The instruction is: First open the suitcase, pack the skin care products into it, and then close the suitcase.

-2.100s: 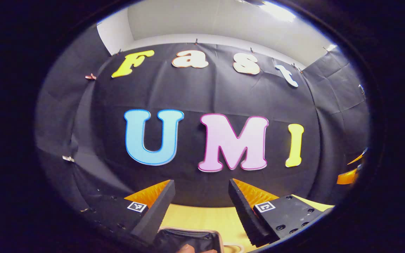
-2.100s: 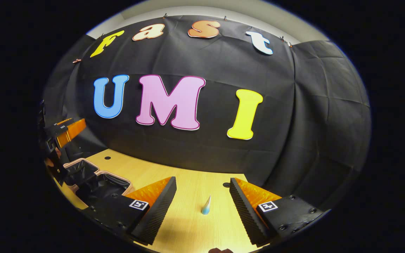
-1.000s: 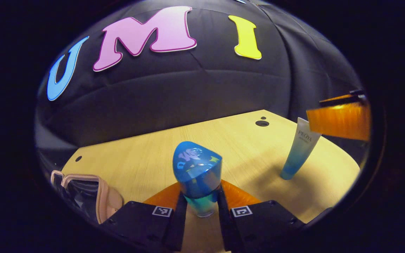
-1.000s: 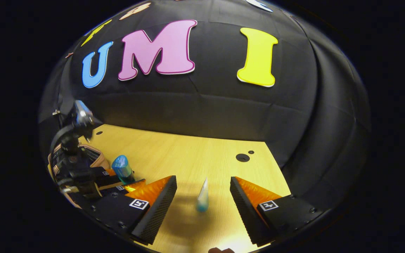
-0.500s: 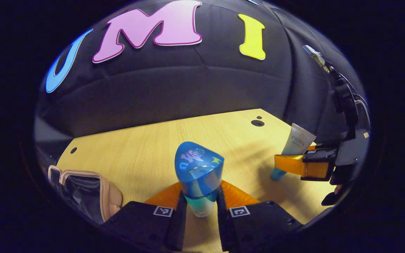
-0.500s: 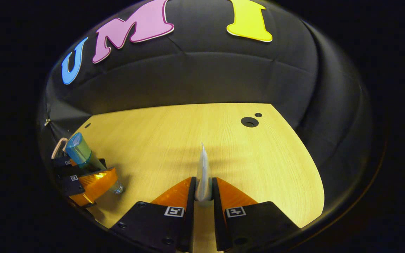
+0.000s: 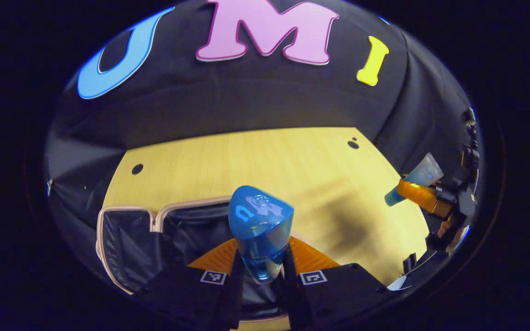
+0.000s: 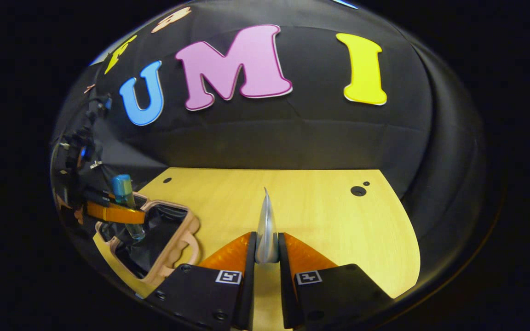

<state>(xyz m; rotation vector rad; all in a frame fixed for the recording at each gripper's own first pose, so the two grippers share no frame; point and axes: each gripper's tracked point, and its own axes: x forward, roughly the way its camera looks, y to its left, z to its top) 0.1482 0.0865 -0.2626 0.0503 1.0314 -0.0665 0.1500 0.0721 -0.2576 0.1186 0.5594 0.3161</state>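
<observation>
The left gripper (image 7: 261,276) squeezes the blue bottle (image 7: 260,234) above the open suitcase (image 7: 127,239), low in frame, ready to drop it in. The right gripper (image 8: 266,257) pinches the tube (image 8: 265,230).

bottle (image 7: 260,230) above open suitcase (image 7: 127,239), tube (image 8: 266,230) over table (image 8: 338,220)

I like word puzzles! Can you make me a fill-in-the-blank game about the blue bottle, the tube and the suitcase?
1. The left gripper is shut on the blue ____.
2. The tube is pinched by the ____ gripper.
3. The suitcase lies on the table with its lid ____.
4. The bottle hangs above the ____.

Missing words: bottle; right; open; suitcase
</observation>
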